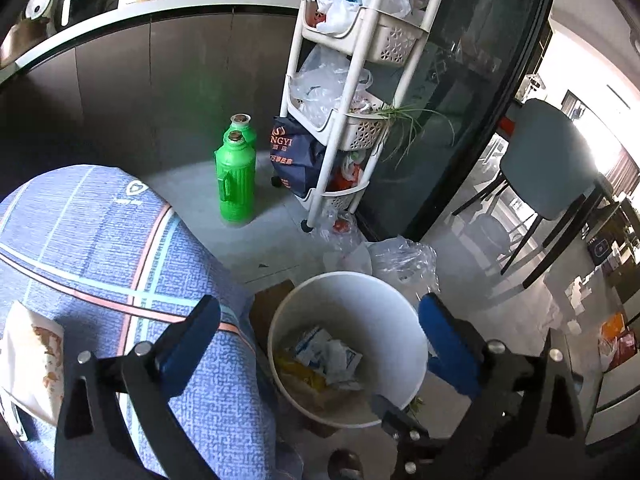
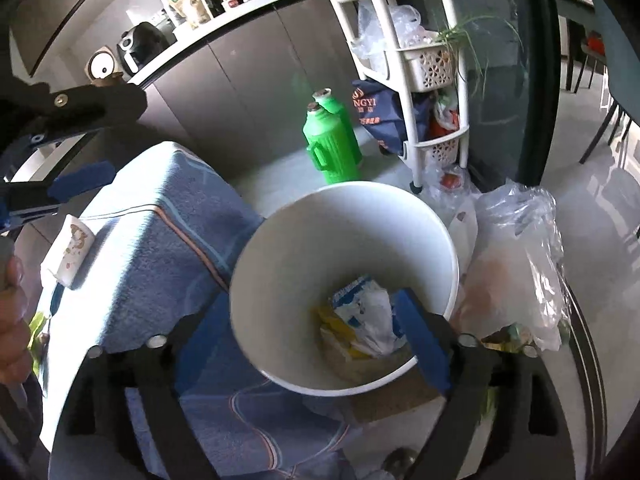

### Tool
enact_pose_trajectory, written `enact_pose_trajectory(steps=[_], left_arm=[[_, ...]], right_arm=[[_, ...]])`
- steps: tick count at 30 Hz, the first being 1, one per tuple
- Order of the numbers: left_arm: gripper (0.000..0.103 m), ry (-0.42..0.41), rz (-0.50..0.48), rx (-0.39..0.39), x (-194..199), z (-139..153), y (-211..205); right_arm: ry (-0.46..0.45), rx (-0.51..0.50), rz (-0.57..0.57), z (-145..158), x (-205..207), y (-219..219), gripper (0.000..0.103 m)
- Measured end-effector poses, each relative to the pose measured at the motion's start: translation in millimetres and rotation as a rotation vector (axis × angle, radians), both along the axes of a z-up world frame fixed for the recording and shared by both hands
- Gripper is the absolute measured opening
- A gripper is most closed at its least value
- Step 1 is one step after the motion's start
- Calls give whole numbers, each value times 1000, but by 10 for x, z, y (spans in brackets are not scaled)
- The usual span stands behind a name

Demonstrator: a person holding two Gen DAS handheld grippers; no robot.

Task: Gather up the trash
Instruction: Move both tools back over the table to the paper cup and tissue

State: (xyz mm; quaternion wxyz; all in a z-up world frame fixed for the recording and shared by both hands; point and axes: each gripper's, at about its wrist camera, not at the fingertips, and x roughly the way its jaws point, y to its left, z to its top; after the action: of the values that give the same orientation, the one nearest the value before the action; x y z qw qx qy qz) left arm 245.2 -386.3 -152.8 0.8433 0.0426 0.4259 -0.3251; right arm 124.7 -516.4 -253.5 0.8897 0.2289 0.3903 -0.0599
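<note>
Trash [image 1: 326, 354] lies inside the white bin [image 1: 394, 300] on the floor, beside the blue-covered surface [image 1: 120, 248]; my left gripper [image 1: 320, 316] and right gripper [image 2: 304, 320] hover spread wide, grasping nothing.

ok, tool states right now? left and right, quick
Left tool: open, holding nothing, hovering above the white bin.
Right tool: open, empty; its fingers straddle the bin's near rim, one fingertip inside, not clamped.
</note>
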Motion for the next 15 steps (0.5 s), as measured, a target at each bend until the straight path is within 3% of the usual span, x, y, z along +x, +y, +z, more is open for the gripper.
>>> enact_pose_trajectory(steps=[8, 15], left_arm=[[99, -15, 41, -26, -241, 342, 343], [99, -19, 121, -73, -557, 742, 1002]], right_arm=[[-26, -31, 36, 408, -203, 214, 94], [-94, -52, 92, 904, -436, 600, 94]])
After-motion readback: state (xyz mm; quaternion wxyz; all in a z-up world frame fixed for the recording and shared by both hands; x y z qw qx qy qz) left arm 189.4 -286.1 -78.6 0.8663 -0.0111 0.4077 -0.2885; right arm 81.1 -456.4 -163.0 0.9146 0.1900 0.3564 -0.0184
